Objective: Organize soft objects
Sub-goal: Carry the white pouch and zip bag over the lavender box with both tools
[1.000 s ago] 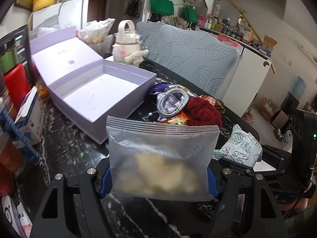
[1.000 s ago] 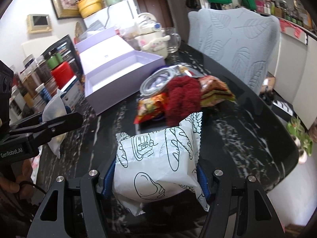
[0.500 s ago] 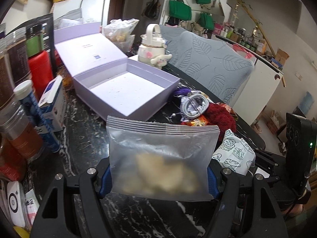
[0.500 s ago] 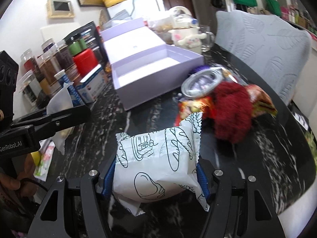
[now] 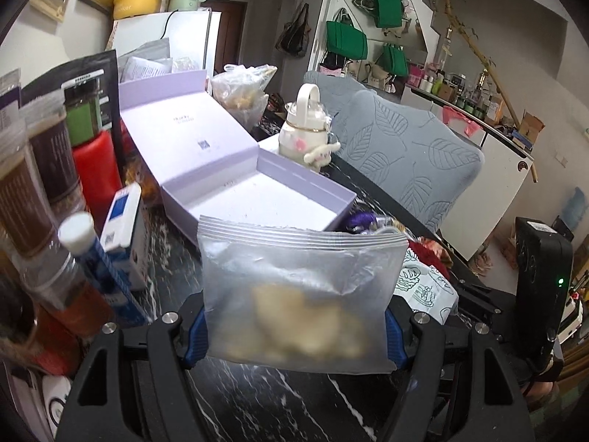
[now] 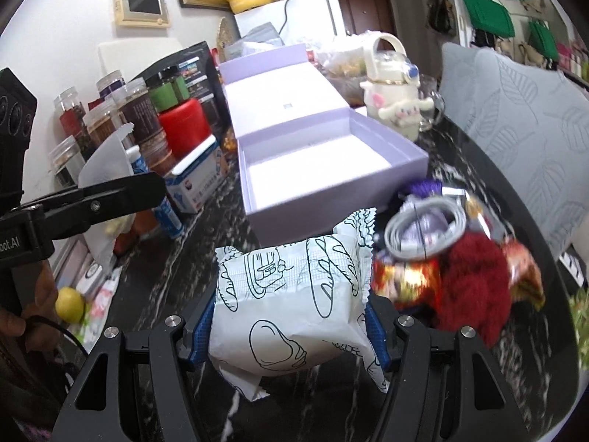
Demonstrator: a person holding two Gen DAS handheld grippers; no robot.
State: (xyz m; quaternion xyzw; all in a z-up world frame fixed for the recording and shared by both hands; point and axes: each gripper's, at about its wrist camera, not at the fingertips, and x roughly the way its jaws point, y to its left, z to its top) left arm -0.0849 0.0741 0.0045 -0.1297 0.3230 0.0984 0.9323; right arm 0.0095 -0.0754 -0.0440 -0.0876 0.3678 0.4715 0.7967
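While both grippers pinch packets, the open lavender box lies ahead; the right gripper, clamping the bread-print packet, seems nearer. Left gripper pinches the frosted zip bag; box ahead, slightly left.

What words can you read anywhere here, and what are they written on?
"oot.AI": white letters on the black body of the left gripper, cut off by the picture's edge.
Print inside the purple box lid: too small to read.
Print on the blue and white carton: too blurred.
Labels on the jars: too small.
The white bread packet in the right gripper has drawings only.
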